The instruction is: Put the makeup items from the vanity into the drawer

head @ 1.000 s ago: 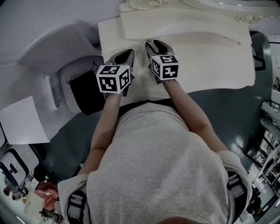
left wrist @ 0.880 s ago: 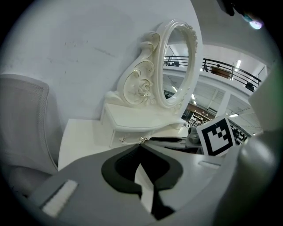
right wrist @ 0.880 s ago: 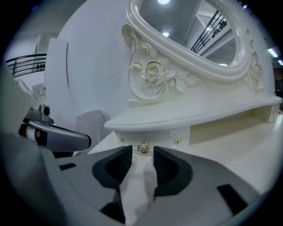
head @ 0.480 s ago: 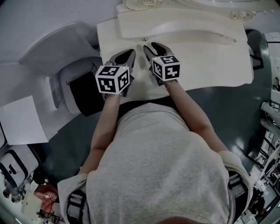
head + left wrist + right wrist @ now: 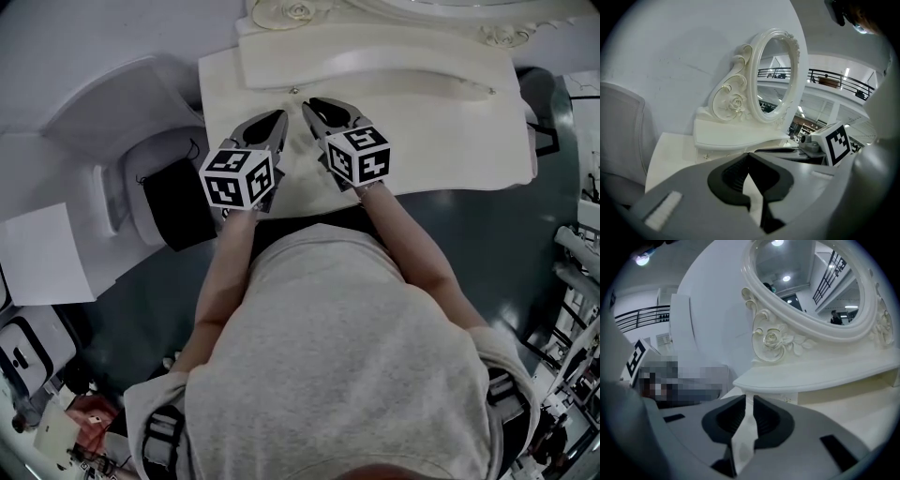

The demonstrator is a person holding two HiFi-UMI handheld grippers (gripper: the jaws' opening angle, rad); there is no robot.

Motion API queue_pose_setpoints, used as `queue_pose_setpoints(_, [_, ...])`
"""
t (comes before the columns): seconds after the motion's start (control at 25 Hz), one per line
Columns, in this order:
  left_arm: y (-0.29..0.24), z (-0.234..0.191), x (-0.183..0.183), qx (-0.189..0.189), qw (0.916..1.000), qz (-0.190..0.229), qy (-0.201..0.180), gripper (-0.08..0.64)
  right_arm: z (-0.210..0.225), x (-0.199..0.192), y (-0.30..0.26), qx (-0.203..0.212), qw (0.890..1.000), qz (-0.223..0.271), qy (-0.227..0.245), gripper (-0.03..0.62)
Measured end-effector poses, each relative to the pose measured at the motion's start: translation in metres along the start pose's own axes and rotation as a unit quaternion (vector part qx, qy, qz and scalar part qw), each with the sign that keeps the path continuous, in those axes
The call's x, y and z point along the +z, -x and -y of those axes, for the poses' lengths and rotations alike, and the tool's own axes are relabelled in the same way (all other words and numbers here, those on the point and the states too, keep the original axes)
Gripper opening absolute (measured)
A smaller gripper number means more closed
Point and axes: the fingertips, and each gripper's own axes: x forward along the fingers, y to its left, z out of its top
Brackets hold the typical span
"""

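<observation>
Cream-white vanity top (image 5: 450, 141) fills the upper part of the head view, with a raised tier (image 5: 375, 66) along its back edge and a small knob (image 5: 293, 90) on that tier's front. Both tools hang over the bare top in front of the person. The left gripper (image 5: 274, 124) and right gripper (image 5: 323, 108) both point toward the tier. The knob lies straight ahead, between the two sets of tips. Judged from here, the right one is slightly nearer. No makeup item is visible on the top.

Left gripper view: jaws are pressed together with nothing between them. The knob sits to the left of the jaw line, below the oval mirror (image 5: 776, 75). The tier's long axis runs across the line of approach.

Right gripper view: jaws stand narrowly apart and are closing. Only the pale top shows through the gap, so nothing is held. The knob sits ahead and to the right of the jaw line.

Assessment: the tier probably houses the drawer, so the coming move likely turns on reaching that knob. The items' whereabouts cannot be determined from these views.
</observation>
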Motion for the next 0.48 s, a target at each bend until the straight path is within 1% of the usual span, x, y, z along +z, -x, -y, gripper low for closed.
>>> queue_pose_setpoints(0.12, [-0.002, 0.01, 0.005, -0.006, 1.0, 0.008, -0.002, 0.009, -0.001, 0.01, 0.011, 0.01, 1.0, 0.013, 0.012, 0.034])
queue_pose_setpoints(0.24, [-0.001, 0.018, 0.01, -0.013, 0.9997, 0.02, 0.005, 0.009, -0.004, 0.017, 0.021, 0.034, 0.999, 0.027, -0.009, 0.012])
queue_pose_setpoints(0.36, [-0.002, 0.024, 0.015, -0.018, 0.9995, 0.026, 0.005, 0.009, -0.009, 0.025, 0.033, 0.057, 0.997, 0.051, -0.014, 0.009])
queue_pose_setpoints(0.48, [-0.003, 0.028, 0.016, -0.016, 0.9995, 0.028, 0.001, 0.009, -0.011, 0.034, 0.045, 0.059, 0.996, 0.068, -0.001, 0.008])
